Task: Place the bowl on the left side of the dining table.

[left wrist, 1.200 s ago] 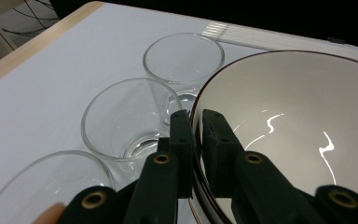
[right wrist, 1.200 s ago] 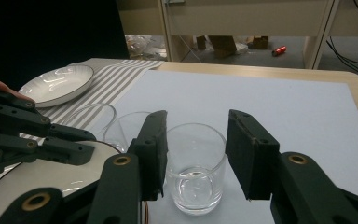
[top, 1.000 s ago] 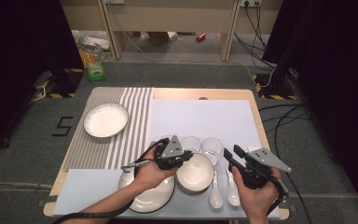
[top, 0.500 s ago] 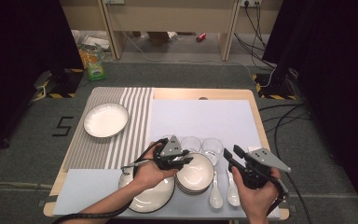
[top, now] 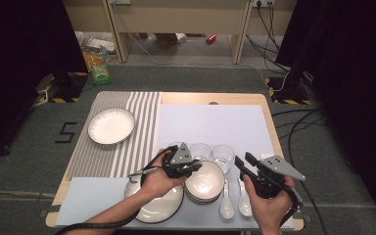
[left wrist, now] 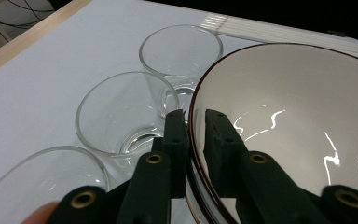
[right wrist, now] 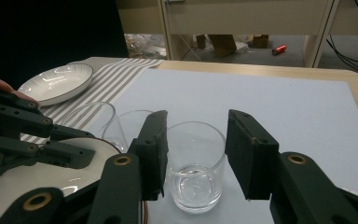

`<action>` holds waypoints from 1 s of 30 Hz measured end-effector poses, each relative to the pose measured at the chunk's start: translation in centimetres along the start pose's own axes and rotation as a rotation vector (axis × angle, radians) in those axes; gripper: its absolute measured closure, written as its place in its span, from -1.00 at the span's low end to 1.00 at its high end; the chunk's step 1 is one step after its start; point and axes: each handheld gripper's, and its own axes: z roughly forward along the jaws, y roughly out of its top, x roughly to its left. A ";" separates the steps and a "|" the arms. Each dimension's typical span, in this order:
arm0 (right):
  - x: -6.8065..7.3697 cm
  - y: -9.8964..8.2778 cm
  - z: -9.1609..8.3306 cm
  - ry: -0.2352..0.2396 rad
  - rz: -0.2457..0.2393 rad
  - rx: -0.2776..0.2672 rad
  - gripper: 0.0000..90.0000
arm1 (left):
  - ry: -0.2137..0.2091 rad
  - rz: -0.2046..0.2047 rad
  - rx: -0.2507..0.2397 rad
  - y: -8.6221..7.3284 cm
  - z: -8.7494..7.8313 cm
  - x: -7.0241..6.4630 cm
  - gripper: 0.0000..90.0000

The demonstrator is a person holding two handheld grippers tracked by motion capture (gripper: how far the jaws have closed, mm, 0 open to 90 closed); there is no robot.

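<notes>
A stack of brown-rimmed white bowls (top: 205, 182) sits at the table's near edge. My left gripper (top: 193, 166) reaches it from the left. In the left gripper view its jaws (left wrist: 196, 121) have just been closing and stand shut on the top bowl's (left wrist: 284, 130) rim, one pad outside and one inside. Three clear glasses (left wrist: 121, 112) stand in a row just behind the bowls. My right gripper (top: 243, 159) hovers open to the right of them. In the right gripper view the nearest glass (right wrist: 196, 172) stands ahead of the spread jaws (right wrist: 196, 121), untouched.
A large plate (top: 156, 208) lies under the left hand. Two white spoons (top: 226, 205) lie right of the bowls. A white plate (top: 111, 126) rests on the striped mat (top: 142, 112) at the far left. The pale mat (top: 215, 122) beyond the glasses is bare.
</notes>
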 end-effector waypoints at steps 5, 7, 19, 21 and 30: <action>0.0 0.0 0.0 0.000 0.001 0.000 0.31 | 0.024 0.012 -0.013 0.1 0.0 -0.3 0.82; 0.0 0.0 0.0 0.001 0.003 -0.004 0.31 | 0.034 0.026 -0.017 0.1 -0.1 -0.4 0.82; -0.1 0.0 -0.1 -0.003 0.001 -0.004 0.31 | 0.022 0.043 -0.044 0.6 -0.8 -0.6 0.84; -0.1 0.0 -0.1 -0.003 0.001 -0.005 0.31 | 0.020 0.026 -0.053 0.7 -1.0 -0.5 0.84; -0.3 0.2 -0.4 -0.013 0.006 -0.014 0.32 | 0.020 -0.021 -0.107 1.1 -2.3 0.2 0.84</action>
